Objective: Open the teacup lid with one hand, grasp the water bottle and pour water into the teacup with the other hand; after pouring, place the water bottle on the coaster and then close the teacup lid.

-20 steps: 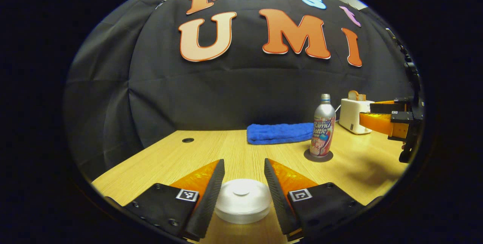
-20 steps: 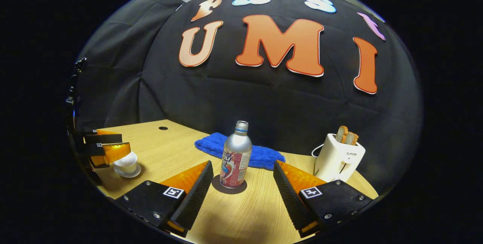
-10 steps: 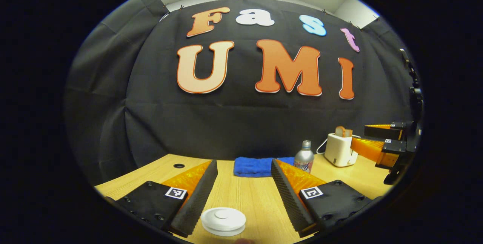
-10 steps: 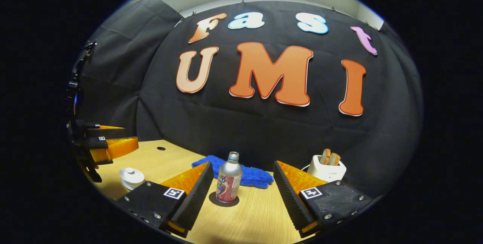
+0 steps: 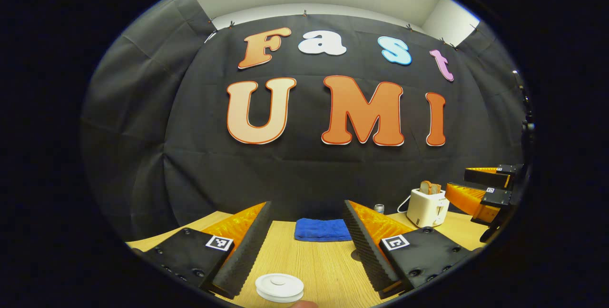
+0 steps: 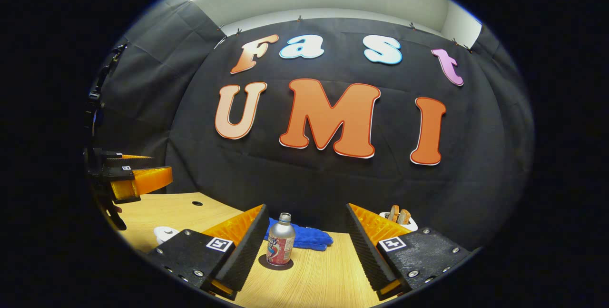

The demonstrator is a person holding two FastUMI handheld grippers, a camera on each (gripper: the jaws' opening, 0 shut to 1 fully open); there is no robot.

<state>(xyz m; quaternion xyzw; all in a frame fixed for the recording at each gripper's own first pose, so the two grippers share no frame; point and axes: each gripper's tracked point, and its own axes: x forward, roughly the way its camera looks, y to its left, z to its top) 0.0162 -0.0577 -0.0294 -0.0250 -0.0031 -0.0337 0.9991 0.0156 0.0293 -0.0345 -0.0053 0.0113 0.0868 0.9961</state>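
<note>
The white teacup [image 5: 279, 287], lid on, stands on the wooden table [image 5: 314, 265] just below and in front of my left gripper [image 5: 307, 205], which is open and holds nothing. In the right gripper view the teacup [image 6: 165, 233] peeks out beside the left finger. The silver water bottle [image 6: 279, 246] stands upright on a dark round coaster [image 6: 276, 265], ahead of my open right gripper [image 6: 305, 208] and near its left finger. In the left gripper view only the bottle's cap [image 5: 379, 208] shows behind the right finger. Both grippers hover above the table, apart from the objects.
A folded blue towel [image 5: 322, 229] lies at the back of the table against the black cloth. A white toaster [image 5: 427, 205] with bread stands at the back right. The right gripper [image 5: 459, 180] shows at the far right, and the left gripper [image 6: 162, 165] at the far left.
Both grippers have pulled back and risen away from the table. The teacup and bottle look smaller and lower in view. Both stay open; the lid sits on the cup.
</note>
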